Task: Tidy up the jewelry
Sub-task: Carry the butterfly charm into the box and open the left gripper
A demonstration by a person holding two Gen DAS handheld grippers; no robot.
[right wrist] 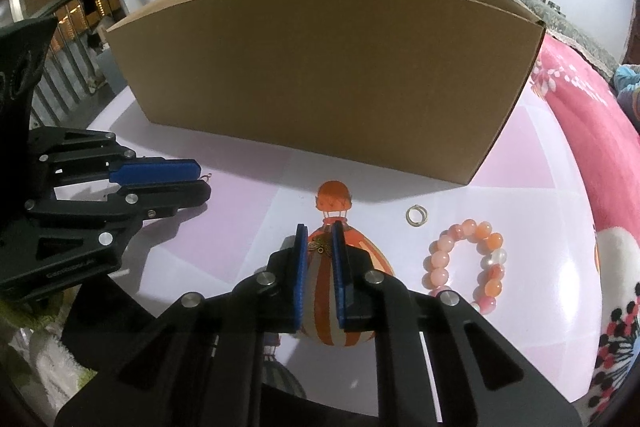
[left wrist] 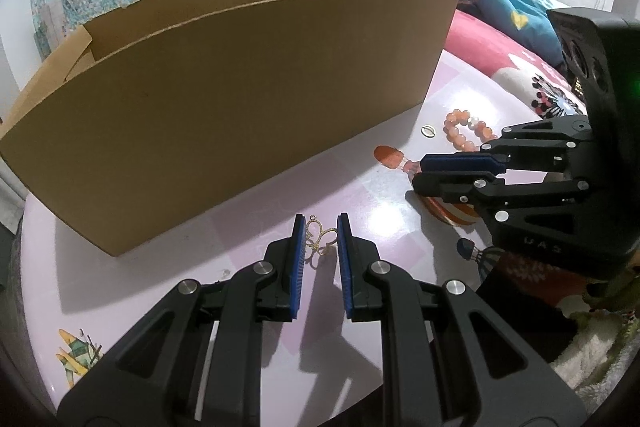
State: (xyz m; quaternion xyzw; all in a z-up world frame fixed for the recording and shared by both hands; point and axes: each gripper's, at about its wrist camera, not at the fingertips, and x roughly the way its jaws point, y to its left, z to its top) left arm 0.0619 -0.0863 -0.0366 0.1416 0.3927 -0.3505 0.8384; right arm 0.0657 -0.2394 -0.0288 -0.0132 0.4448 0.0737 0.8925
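My left gripper (left wrist: 320,223) is shut on a gold butterfly-shaped pendant (left wrist: 319,239), its pads touching both sides, just above the table. My right gripper (right wrist: 320,231) is shut on a small bronze winged charm (right wrist: 319,247) held between its pads. A pink and orange bead bracelet (right wrist: 467,263) and a small metal ring (right wrist: 416,215) lie on the table to the right of the right gripper. They also show in the left wrist view: the bracelet (left wrist: 466,131) and the ring (left wrist: 429,130). An open cardboard box (right wrist: 320,75) stands behind both grippers.
The round table (left wrist: 248,219) has a pink patterned cover with balloon prints (right wrist: 334,199). A bed with a pink blanket (right wrist: 580,99) lies to the right. The box wall (left wrist: 224,107) is close in front of the left gripper.
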